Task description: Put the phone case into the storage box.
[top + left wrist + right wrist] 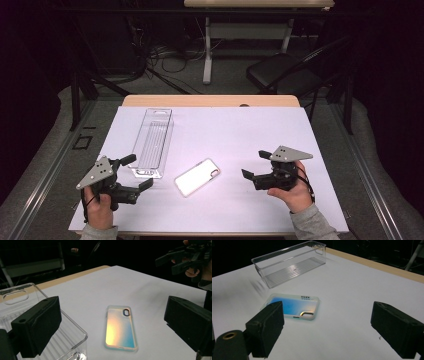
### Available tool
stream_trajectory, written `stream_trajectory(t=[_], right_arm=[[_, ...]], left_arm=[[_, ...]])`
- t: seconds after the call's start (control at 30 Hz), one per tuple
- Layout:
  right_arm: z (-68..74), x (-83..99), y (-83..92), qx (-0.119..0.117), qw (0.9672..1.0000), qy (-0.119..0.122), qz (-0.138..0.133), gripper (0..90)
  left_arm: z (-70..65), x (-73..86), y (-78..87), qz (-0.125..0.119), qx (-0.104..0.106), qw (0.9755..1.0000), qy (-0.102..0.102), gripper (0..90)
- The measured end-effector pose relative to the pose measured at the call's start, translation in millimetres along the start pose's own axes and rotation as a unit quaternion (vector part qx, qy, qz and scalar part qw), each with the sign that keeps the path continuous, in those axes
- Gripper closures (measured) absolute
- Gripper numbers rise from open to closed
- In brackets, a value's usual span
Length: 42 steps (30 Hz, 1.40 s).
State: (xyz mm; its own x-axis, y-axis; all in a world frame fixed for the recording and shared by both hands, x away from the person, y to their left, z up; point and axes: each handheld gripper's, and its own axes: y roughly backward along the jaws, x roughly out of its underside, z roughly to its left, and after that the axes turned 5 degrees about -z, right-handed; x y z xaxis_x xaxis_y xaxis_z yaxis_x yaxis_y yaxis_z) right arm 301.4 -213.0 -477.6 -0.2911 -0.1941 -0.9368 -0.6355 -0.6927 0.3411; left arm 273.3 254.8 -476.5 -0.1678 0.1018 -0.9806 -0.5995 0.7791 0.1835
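Phone case point(197, 177) flat on white sheet point(240, 135), mid-front, long axis diagonal, camera cutout end toward far right. Just right of clear bin point(152, 142), not touching. Left gripper point(136, 173) wide open, empty, beside bin's near end. Right gripper point(254, 164) wide open, empty, near case. Bare sheet all round case.

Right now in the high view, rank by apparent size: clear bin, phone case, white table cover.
1. White table cover, by far the largest.
2. Clear bin, long and narrow.
3. Phone case, smallest.
The case lies nearer the camera than most of the bin, yet looks clearly smaller, so the order is safe.
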Motion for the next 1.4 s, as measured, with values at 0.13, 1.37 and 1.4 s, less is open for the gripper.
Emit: stream_trajectory(t=[0.13,1.37,1.4], right_arm=[[-1.5,-4.5,-4.6,-0.005,0.9999,-0.006,0.008,10.6],[10.9,-53.6,-59.9,-0.036,0.9964,0.037,0.067,15.7],[11.6,-54.4,-61.4,-0.037,0.9963,0.036,0.068,15.7]], left_arm=[[1.1,-2.3,-1.6,0.008,0.0,0.9999,0.009,1.0],[57.6,-70.1,-49.8,0.034,0.002,0.9967,0.074,0.0],[58.0,-71.3,-51.5,0.035,-0.001,0.9968,0.072,0.0]])
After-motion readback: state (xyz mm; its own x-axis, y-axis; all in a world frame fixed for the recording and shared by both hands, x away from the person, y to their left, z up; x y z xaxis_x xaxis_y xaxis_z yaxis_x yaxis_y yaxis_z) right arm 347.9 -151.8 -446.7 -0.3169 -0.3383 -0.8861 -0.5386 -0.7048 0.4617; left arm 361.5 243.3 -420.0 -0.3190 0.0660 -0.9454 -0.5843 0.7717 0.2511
